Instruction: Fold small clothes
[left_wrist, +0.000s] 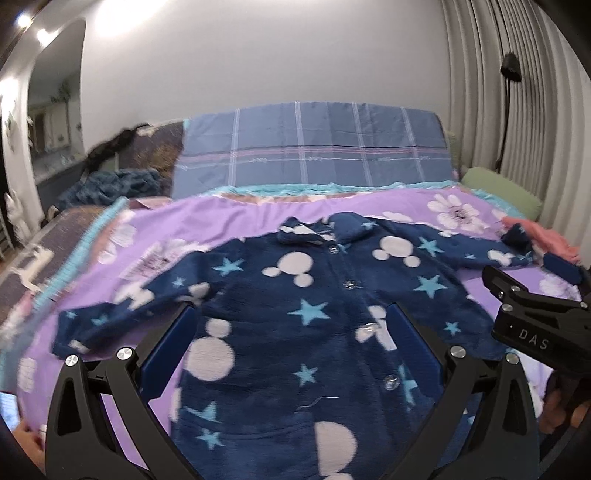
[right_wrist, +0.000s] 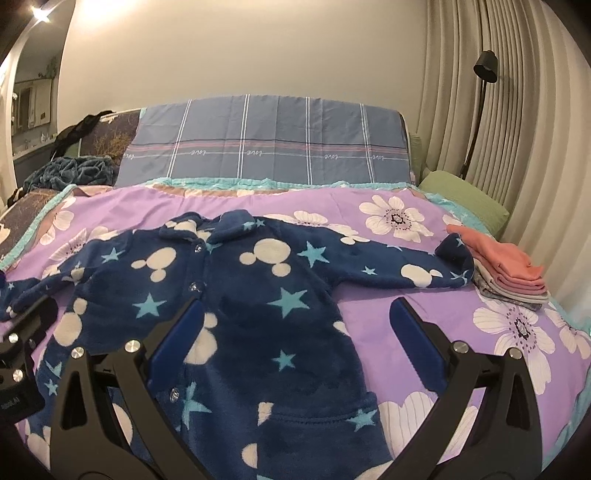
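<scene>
A small navy fleece shirt (left_wrist: 303, 332) with white mouse heads and light blue stars lies flat, buttoned, collar away from me, sleeves spread, on a purple flowered bedspread (left_wrist: 229, 218). It also shows in the right wrist view (right_wrist: 258, 314). My left gripper (left_wrist: 291, 317) is open and empty above the shirt's middle. My right gripper (right_wrist: 295, 314) is open and empty above the shirt's right side, over the sleeve's underarm. The right gripper's body (left_wrist: 535, 314) shows at the right edge of the left wrist view.
A stack of folded pink and grey clothes (right_wrist: 506, 273) sits at the right, touching the right cuff. A blue plaid pillow (right_wrist: 273, 144) stands at the headboard. A green pillow (right_wrist: 465, 199), curtains and a black floor lamp (right_wrist: 484, 70) are at the right. A teal blanket (right_wrist: 70, 170) lies at the left.
</scene>
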